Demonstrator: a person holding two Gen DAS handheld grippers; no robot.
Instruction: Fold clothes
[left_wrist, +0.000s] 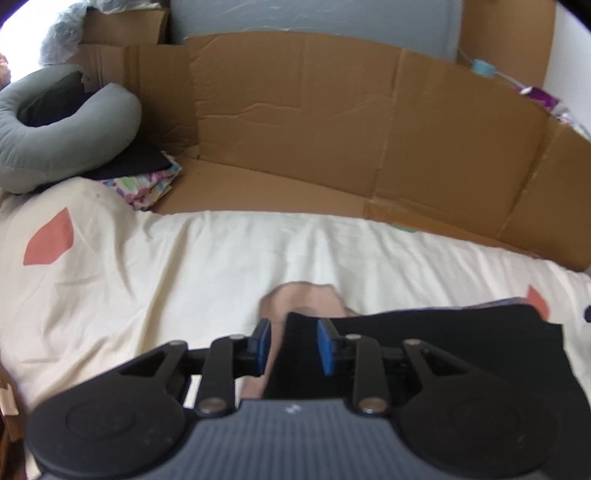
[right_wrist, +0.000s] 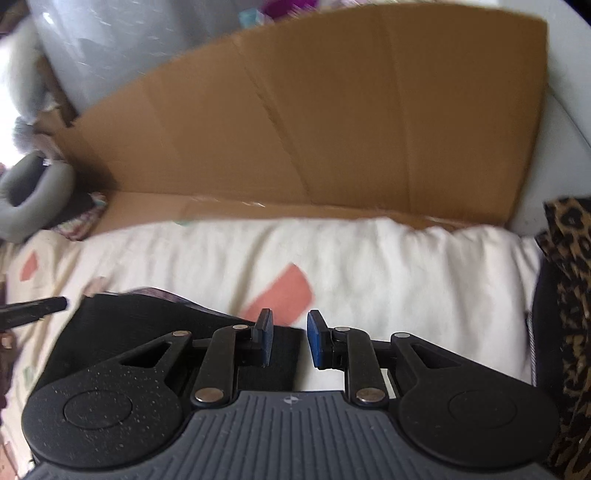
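Flat black fabric garment (left_wrist: 461, 339) on cream bedsheet (left_wrist: 184, 266), its corners between both grippers' parted, empty jaws: left gripper (left_wrist: 294, 341), right gripper (right_wrist: 290, 339).

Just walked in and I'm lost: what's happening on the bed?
A person is folding clothes with a handheld gripper in each hand. A black garment lies on the cream bedsheet. The left gripper has its fingers open around the garment's left corner, and the right gripper hangs open over its right edge; neither looks clamped yet. A flattened cardboard sheet stands behind the bed, with a grey pillow at the far left.
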